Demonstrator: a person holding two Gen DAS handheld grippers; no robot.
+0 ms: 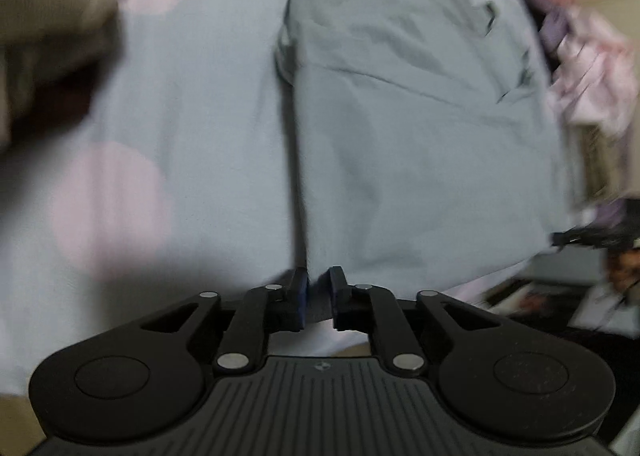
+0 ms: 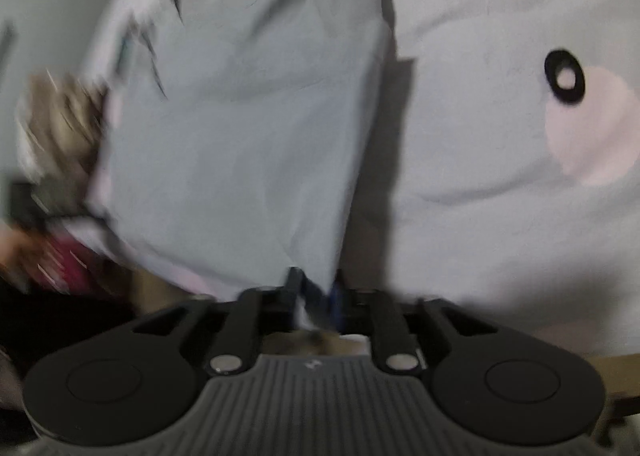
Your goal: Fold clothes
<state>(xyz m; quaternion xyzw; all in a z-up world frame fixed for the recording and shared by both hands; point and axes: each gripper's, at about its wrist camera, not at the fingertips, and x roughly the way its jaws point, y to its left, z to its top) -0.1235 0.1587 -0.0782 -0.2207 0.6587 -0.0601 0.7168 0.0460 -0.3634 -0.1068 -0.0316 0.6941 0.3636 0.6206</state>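
Note:
A pale grey-blue garment (image 1: 420,144) hangs or lies spread in front of the left wrist camera. My left gripper (image 1: 319,288) is shut on its lower corner. The same garment (image 2: 240,144) fills the left of the right wrist view, and my right gripper (image 2: 316,292) is shut on its other lower corner. Both views are blurred by motion. Beneath the garment lies a light blue sheet with pink spots (image 1: 192,128), which also shows in the right wrist view (image 2: 500,160).
A pile of pink and purple clothes (image 1: 580,56) lies at the right of the left view. A black ring-shaped print (image 2: 564,78) marks the sheet. Dark clutter (image 2: 52,256) sits at the lower left of the right view.

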